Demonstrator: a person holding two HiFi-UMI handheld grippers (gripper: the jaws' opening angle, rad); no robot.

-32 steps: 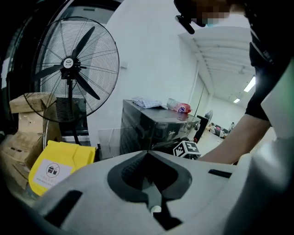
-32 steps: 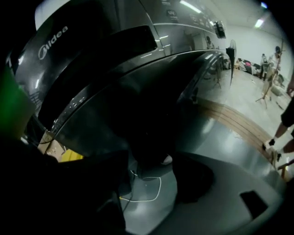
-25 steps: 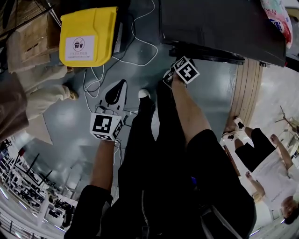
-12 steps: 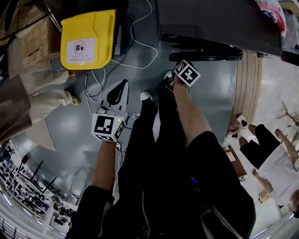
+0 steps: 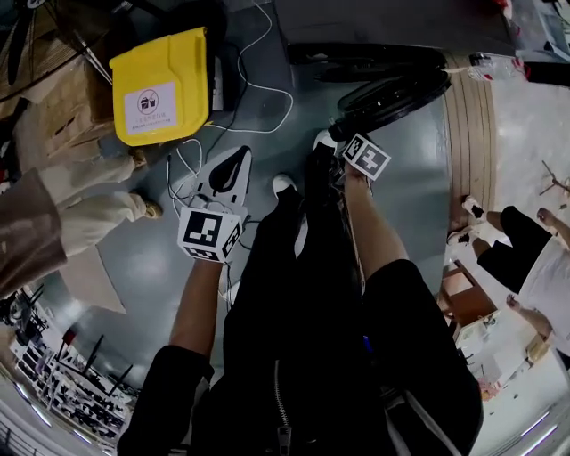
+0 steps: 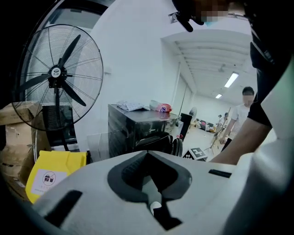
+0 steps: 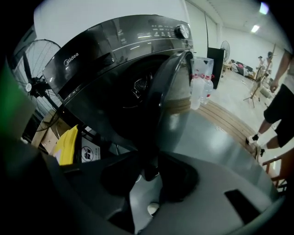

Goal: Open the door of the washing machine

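Note:
The dark grey washing machine [image 5: 374, 27] stands at the top of the head view. Its round door [image 5: 392, 93] hangs swung out from the front. My right gripper [image 5: 337, 142], under its marker cube, is at the door's lower rim. In the right gripper view the door [image 7: 167, 96] runs down into the gripper [image 7: 149, 176]. The jaws are closing, and the dark rim seems to touch both. My left gripper [image 5: 227, 174] hovers over the floor left of my legs, shut and empty. The left gripper [image 6: 151, 199] looks across at the machine [image 6: 133, 126].
A yellow bin [image 5: 160, 85], white cables [image 5: 258, 98] and cardboard boxes [image 5: 53, 98] lie left of the machine. A standing fan [image 6: 57, 75] is behind them. Clear bottles [image 7: 200, 82] and a wooden strip [image 5: 468, 151] are on the right. Bystanders stand at the left [image 5: 89, 214] and right [image 5: 525, 258].
The door has swung out from the machine's front. My right gripper has drawn back toward my legs with it. The left gripper has shifted slightly upward.

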